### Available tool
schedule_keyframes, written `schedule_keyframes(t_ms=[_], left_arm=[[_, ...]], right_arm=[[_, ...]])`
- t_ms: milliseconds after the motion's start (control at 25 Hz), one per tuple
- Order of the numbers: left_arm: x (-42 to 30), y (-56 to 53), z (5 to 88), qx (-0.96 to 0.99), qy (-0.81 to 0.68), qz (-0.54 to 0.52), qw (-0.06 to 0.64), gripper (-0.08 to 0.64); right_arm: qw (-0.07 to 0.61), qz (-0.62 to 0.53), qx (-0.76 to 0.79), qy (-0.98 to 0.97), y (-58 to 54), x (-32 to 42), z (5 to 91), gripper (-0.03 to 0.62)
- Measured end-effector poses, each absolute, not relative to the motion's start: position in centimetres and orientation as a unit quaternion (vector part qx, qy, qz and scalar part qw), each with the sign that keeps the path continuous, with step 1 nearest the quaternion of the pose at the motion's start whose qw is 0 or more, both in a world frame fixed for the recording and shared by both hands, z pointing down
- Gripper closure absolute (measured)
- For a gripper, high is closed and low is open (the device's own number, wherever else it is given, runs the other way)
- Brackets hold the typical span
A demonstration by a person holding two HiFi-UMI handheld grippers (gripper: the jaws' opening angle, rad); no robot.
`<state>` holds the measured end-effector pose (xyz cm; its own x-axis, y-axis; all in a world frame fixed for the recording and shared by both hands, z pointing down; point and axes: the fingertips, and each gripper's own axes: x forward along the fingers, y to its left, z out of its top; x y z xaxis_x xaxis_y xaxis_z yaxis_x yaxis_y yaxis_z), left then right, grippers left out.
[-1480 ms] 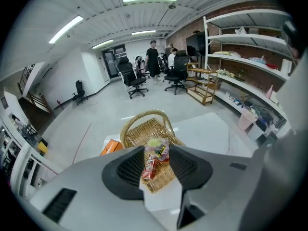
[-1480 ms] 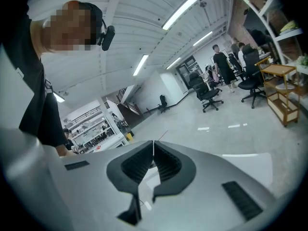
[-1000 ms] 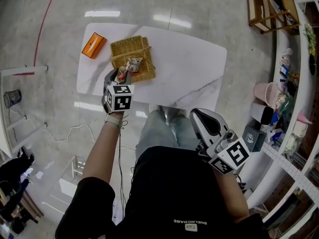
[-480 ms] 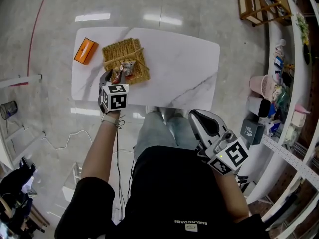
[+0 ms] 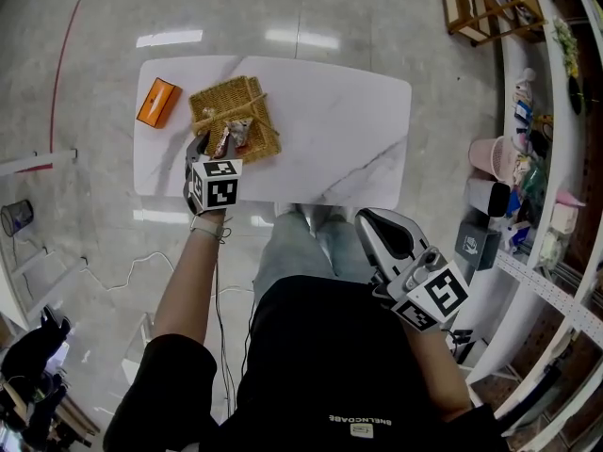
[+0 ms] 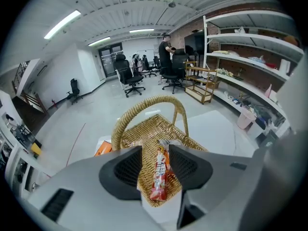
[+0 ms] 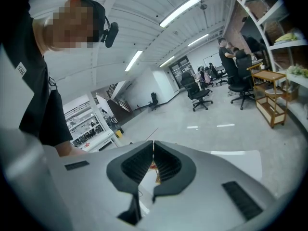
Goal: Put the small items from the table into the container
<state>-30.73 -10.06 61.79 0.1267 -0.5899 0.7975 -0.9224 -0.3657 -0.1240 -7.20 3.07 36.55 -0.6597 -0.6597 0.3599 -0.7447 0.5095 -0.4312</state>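
A woven basket (image 5: 247, 97) with an arched handle stands at the left of the white table (image 5: 339, 130). My left gripper (image 5: 209, 145) hangs over the basket's near rim, pointing steeply down. In the left gripper view a red snack packet (image 6: 159, 174) lies in the basket (image 6: 149, 129), in line with the gap of my left gripper (image 6: 155, 148). Basket weave shows between the packet and the left pad, so the jaws stand open. My right gripper (image 5: 377, 217) is held by the person's waist, off the table. In its own view my right gripper (image 7: 153, 146) has its jaws shut and empty.
An orange box (image 5: 157, 102) lies on the table left of the basket, also seen as the orange box (image 6: 102, 148). Another wrapped snack (image 5: 241, 130) sits in the basket. A curved shelf (image 5: 528, 111) with many items runs along the right. Office chairs and people stand far off.
The head view has drifted, so the table sits a little further left and higher in the picture. Both grippers keep their places relative to the basket and the body.
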Motion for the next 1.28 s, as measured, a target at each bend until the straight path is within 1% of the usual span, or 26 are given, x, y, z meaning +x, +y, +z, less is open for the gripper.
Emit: schedule_keyframes(t_ms=[400,800,1280], left_arm=[[-30.2,-9.6,61.2,0.726,-0.523,0.397,0.206,0.399],[-28.9,-8.8,58.9,0.738,-0.518,0.387,0.195,0.399],[-22.0,-8.3,51.0,0.783,-0.493,0.346,0.155,0.399]], right_arm=[[0.072,0.281,0.404,-0.868,3.2,-7.1,36.3,0.580],[0.063,0.274,0.401,-0.872,3.0,-6.7,35.5,0.580],[0.028,0.249,0.409,-0.878,2.0,-4.2,32.7,0.580]])
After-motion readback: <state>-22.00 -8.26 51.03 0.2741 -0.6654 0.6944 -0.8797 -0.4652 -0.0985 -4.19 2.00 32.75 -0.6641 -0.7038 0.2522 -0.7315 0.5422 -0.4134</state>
